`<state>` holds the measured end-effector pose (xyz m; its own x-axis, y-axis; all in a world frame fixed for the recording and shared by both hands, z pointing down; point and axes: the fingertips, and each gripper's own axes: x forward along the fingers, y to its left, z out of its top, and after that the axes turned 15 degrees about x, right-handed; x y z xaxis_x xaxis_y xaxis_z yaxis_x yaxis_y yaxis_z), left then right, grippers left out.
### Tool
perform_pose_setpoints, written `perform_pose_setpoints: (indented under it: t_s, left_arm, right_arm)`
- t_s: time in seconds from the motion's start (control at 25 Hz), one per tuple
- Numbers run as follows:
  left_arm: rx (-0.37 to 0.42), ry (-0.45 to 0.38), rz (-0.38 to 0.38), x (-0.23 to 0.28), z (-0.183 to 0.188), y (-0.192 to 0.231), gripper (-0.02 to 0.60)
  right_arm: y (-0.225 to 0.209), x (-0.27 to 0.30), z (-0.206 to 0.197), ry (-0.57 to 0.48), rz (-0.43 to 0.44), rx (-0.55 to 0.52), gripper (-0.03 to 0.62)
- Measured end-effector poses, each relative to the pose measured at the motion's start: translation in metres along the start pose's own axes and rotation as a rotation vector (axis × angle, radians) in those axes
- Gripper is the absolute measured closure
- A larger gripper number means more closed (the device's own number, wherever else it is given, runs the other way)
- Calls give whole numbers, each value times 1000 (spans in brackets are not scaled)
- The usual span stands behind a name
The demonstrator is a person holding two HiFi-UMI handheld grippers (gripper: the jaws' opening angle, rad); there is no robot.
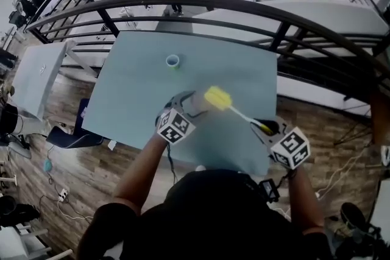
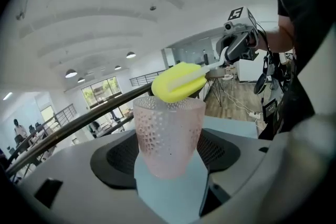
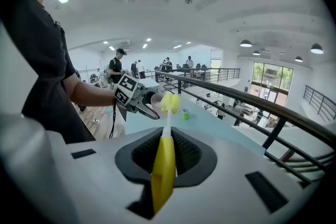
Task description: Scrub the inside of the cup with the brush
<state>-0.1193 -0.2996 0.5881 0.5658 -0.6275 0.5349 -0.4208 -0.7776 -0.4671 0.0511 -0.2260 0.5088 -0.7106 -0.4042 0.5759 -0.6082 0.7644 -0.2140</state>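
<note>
Your left gripper (image 1: pixel 183 111) clamps the pink cup (image 2: pixel 169 136), held up over the table (image 1: pixel 140 82). Your right gripper (image 3: pixel 164 161) grips the brush (image 1: pixel 217 98) by its handle. The sponge head sits at the rim, so scrubbing looks not yet begun.

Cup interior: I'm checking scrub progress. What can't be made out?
Inside of the pink cup: left gripper view shows only its dimpled outer wall.
How deep the yellow brush head sits at the rim: unclear in every view.
Contents of the small green cup: head view, too small.
</note>
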Motion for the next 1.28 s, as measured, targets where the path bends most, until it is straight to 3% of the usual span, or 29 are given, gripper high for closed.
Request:
perform_pose_setpoints:
  t_s: [0.16,0.32,0.56,0.92,1.28]
  left_arm:
    - [76,56,4,-17,-4,9,229]
    - [159,90,8,-29,-2,16,229]
    - [293,113,-38,-44,4,4,229]
    - [406,131,-110,-56,19,-22,229]
    - [501,191,-135,-49,12,-34,229]
  right_arm:
    - [21,-2,29,-31,7,-87,551]
    - [50,7,35,52,22,-164,551]
    - [68,22,37,113,33,-176,551]
    - [89,29,41,227,44,-236,551]
    - [100,37,44,234,30,-327,551]
